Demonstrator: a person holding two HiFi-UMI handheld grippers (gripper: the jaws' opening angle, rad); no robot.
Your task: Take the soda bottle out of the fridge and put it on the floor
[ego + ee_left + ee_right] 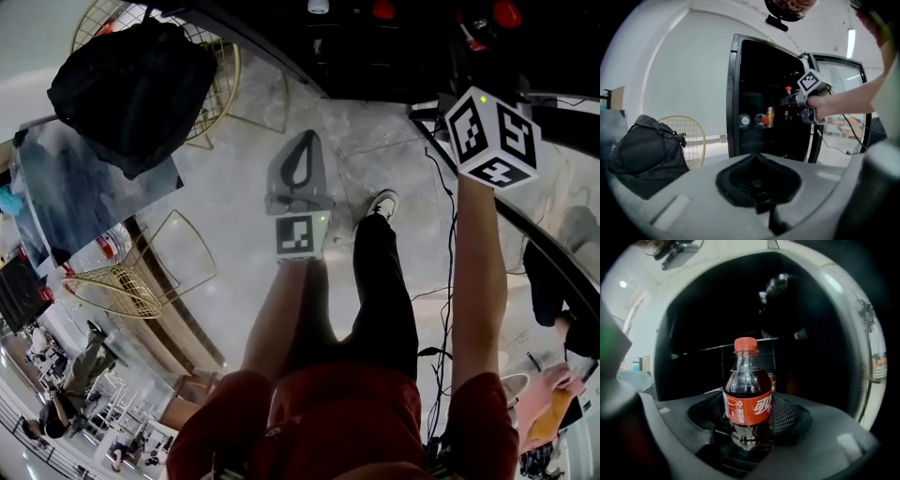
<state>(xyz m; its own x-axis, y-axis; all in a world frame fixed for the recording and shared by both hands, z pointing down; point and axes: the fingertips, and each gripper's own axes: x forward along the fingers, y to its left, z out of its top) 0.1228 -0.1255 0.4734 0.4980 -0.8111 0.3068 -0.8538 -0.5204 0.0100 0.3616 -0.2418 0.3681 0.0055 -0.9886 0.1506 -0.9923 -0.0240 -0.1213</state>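
The soda bottle (747,394), dark cola with a red cap and red label, stands upright between the jaws of my right gripper (747,405), which is shut on its lower body. Behind it is the black inside of the fridge (754,93). In the left gripper view the right gripper (794,101) sits at the fridge opening with the bottle's red cap (788,89) above it. From the head view only its marker cube (492,138) shows, at the fridge's edge. My left gripper (305,139) hangs over the grey floor (375,141), tips together, empty.
A can (770,116) and two lying bottles (745,120) rest on a fridge shelf. The glass door (843,108) stands open at the right. A black bag (131,89) lies on a gold wire chair, with a second wire chair (141,272) nearer. A cable (450,281) trails beside my shoe (382,202).
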